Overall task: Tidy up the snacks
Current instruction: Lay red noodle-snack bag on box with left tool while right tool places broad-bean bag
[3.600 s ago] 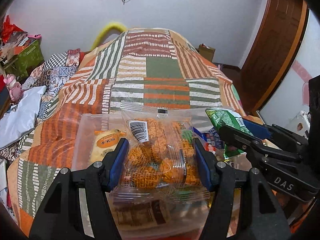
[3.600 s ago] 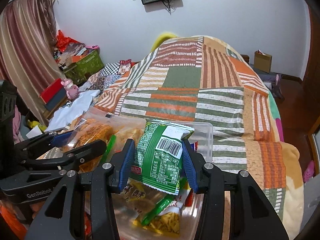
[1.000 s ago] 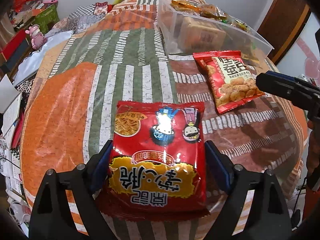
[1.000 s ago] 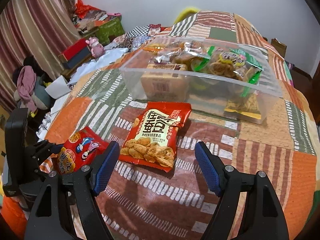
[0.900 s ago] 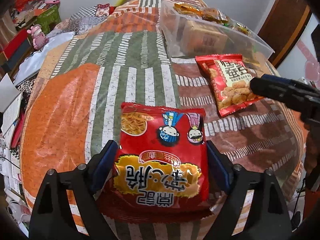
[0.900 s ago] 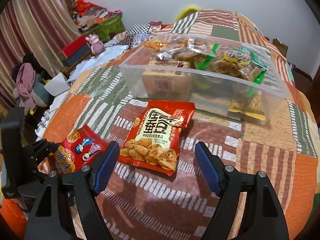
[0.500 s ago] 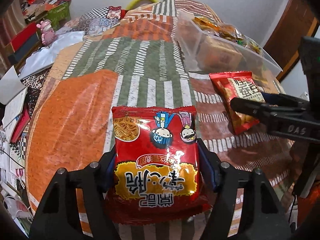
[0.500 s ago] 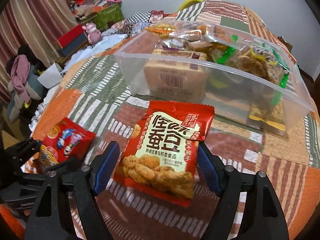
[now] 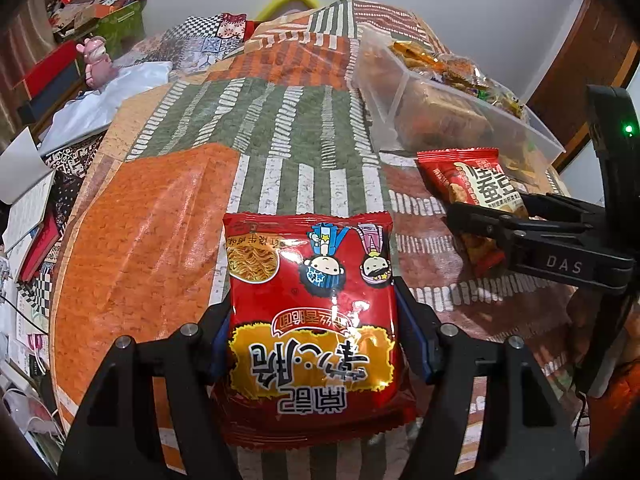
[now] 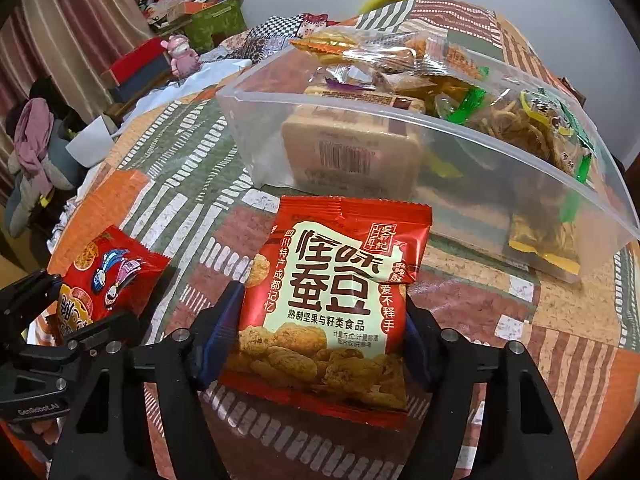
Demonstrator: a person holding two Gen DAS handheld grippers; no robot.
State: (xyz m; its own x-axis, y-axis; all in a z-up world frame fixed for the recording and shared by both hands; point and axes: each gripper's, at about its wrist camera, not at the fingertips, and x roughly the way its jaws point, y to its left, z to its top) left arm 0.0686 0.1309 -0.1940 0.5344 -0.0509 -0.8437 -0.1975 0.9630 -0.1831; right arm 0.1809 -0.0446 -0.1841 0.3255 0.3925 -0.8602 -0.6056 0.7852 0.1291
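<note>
Noodle snack packet [image 9: 312,320] sits clamped between the pads of the left gripper [image 9: 314,344], which press on both of its side edges; it lies flat on the patchwork-covered table [image 9: 160,220] near the front edge, printed face up. The jaws have just been closing and now bear on the packet, so I judge the grip made, taken across the narrow width so the bag will hang evenly once lifted.

Just to its right, the right gripper [image 10: 320,344] straddles the broad bean packet [image 10: 340,300], which also lies flat, its top seam pointing toward the clear plastic bin [image 10: 400,116]. These jaws have just been closing too, and the blue pads meet the packet's sides — whether they are pinching firmly yet I cannot tell for certain, though both pads look to be in contact.

The bin stands further back on the table, toward its far right side, already holding a wrapped biscuit block [image 10: 352,156] and several bags of fried snacks [image 10: 532,128]. Both loose packets lie short of its front wall, apart from it — likely the last pieces to go in, one for each hand, with a lift over the rim needed next.
</note>
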